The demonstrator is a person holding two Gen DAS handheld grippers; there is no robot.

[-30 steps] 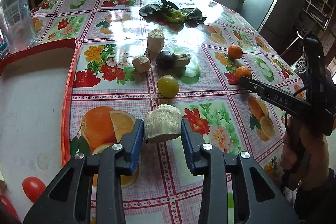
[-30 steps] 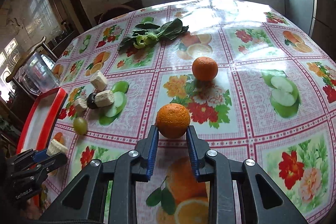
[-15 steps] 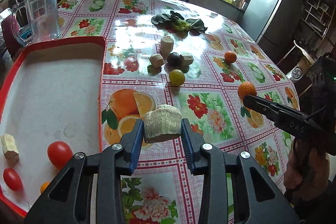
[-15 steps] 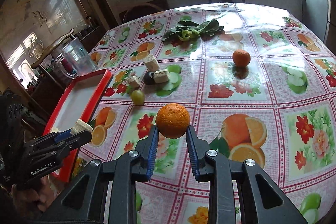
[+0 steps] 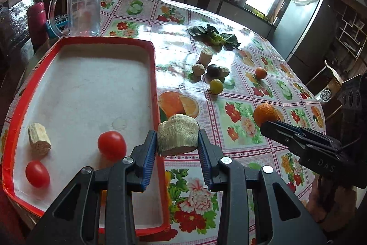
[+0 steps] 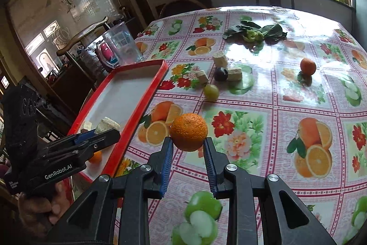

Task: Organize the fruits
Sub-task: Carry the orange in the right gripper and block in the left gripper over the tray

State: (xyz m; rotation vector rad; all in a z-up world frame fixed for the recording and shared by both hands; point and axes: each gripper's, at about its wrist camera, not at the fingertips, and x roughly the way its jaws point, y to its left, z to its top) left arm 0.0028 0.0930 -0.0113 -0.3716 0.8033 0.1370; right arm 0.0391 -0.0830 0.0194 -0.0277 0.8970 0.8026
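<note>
My left gripper is shut on a pale fibrous chunk, held in the air over the right rim of the red tray. In the tray lie two red tomatoes and another pale chunk. My right gripper is shut on an orange, held above the tablecloth just right of the tray. Farther up the table sit a second orange, a green round fruit, a dark plum and several pale chunks.
A clear glass jug stands behind the tray, with a pink bottle to its left. Leafy greens lie at the table's far side. Chairs, a fridge and shelves ring the table.
Both grippers have travelled left toward the tray with their loads. The tray's tomatoes and chunk have come into the left wrist view.
</note>
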